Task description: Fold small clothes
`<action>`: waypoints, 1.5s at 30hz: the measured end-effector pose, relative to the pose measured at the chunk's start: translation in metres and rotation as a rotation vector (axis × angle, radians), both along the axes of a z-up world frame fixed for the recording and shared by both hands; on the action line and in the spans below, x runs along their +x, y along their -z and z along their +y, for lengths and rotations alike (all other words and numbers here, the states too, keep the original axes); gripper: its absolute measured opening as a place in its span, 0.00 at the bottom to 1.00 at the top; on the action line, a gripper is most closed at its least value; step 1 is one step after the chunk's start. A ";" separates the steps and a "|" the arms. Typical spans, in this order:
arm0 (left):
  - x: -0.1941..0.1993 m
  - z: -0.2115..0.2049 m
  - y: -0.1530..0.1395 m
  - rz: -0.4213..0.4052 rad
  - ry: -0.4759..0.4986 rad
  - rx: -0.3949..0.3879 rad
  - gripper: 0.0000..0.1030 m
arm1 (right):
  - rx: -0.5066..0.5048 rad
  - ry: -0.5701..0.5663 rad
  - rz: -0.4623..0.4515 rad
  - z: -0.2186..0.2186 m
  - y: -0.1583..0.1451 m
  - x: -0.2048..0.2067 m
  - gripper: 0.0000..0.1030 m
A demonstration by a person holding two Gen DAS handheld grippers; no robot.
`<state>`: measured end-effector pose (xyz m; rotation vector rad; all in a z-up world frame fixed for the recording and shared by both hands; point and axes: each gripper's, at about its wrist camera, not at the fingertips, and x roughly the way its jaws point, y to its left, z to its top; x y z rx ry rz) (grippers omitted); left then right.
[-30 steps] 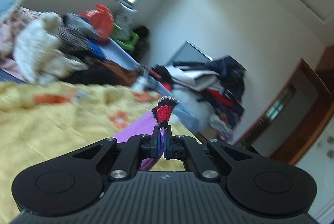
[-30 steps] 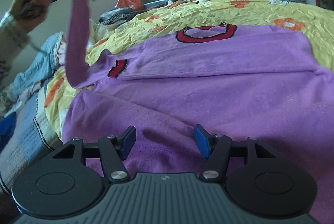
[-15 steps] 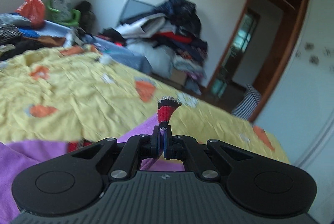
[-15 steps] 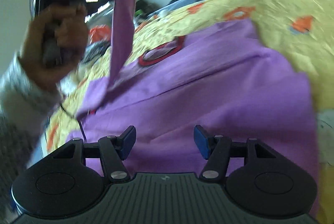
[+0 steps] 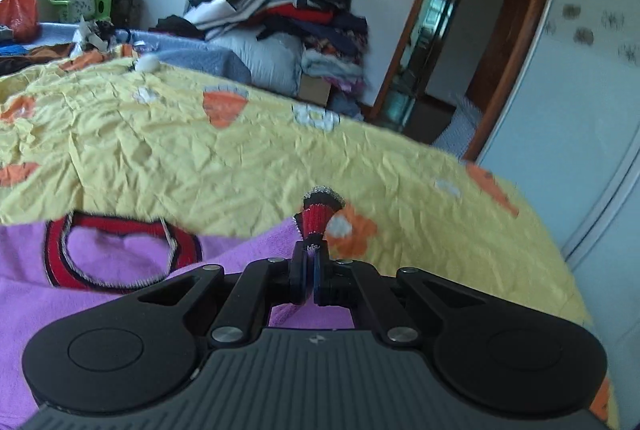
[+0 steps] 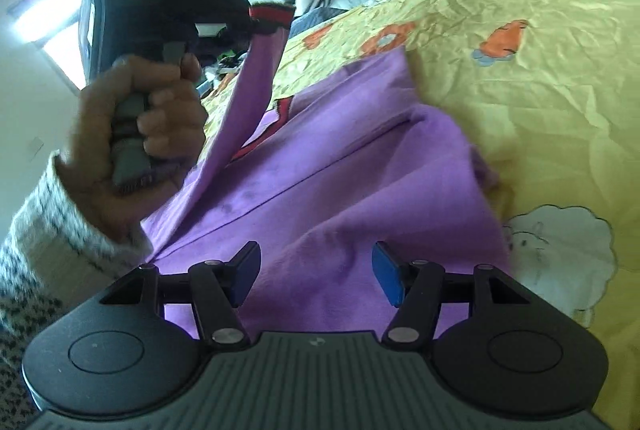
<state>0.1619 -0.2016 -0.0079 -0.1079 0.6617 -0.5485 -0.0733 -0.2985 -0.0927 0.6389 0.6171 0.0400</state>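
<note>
A small purple sweater (image 6: pixel 340 169) with a red and black collar (image 5: pixel 120 250) lies on the yellow bedspread (image 5: pixel 240 157). My left gripper (image 5: pixel 310 270) is shut on the sleeve's red and black cuff (image 5: pixel 320 213) and holds the sleeve (image 6: pixel 248 101) lifted over the sweater's body. It shows in the right wrist view too, with the cuff (image 6: pixel 272 13) in its jaws. My right gripper (image 6: pixel 316 270) is open and empty, low over the sweater's lower part.
A heap of clothes (image 5: pixel 288 13) is piled beyond the bed near a wooden door frame (image 5: pixel 500 29). A pale wardrobe door (image 5: pixel 580 109) stands at the right. A red bag (image 5: pixel 16 9) sits by the window. The bedspread has a white sheep print (image 6: pixel 560 250).
My left gripper has carried the cuff across and lower, from above the bed's side to over the sweater's body near the collar. My right gripper has stayed open and turned slightly over the sweater.
</note>
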 end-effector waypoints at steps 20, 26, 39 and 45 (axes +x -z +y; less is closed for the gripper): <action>-0.025 0.012 0.060 0.147 0.182 0.006 0.60 | -0.172 0.111 -0.058 -0.032 -0.039 0.031 0.60; 0.005 0.164 0.007 0.066 -0.012 -0.086 0.69 | -0.362 -0.015 -0.046 -0.013 -0.038 0.076 0.60; 0.129 0.395 0.070 0.476 -0.306 -0.218 0.64 | -0.230 -0.030 0.065 -0.050 -0.007 0.159 0.60; 0.154 0.387 0.079 0.511 -0.275 -0.189 0.31 | -0.135 -0.033 0.071 -0.057 0.002 0.166 0.43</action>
